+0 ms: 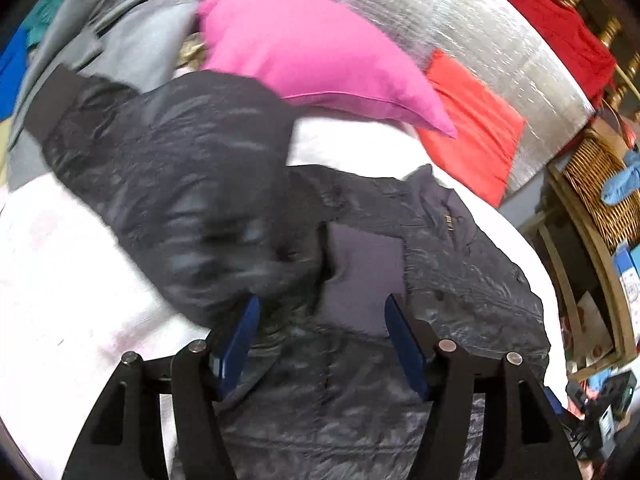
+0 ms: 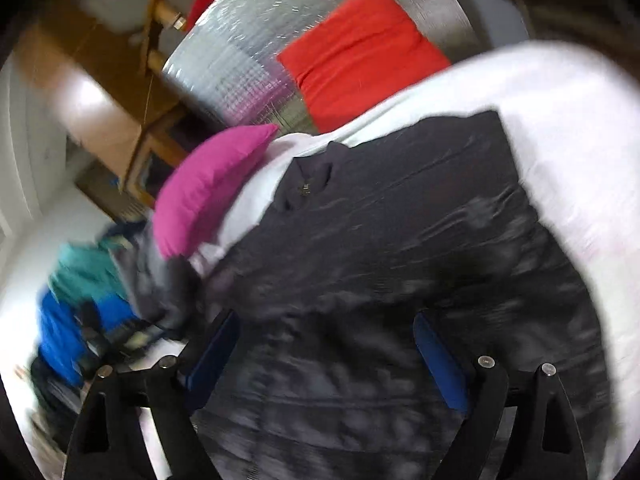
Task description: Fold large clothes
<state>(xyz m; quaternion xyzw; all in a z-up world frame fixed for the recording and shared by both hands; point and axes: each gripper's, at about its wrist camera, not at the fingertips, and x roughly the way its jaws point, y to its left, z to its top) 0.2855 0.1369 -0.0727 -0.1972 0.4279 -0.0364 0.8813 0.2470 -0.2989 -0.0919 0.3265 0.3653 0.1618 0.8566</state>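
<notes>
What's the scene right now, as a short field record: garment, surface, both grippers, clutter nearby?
garment: black jacket, spread flat, one sleeve thrown across its body
surface: white sheet
left gripper: open, over the jacket, nothing gripped
right gripper: open, over the jacket, nothing gripped
near collar: pink pillow; red cloth on silver mat
beside: grey garment, on the sleeve side
fold: partly done, bottom half not folded
image: motion blur in both views

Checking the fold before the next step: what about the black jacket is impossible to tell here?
- Left wrist view: shiny black jacket sleeve motion-blurred; hem cut off by bottom edge.
- Right wrist view: jacket surface smeared; lower part hidden behind the gripper frame.
</notes>
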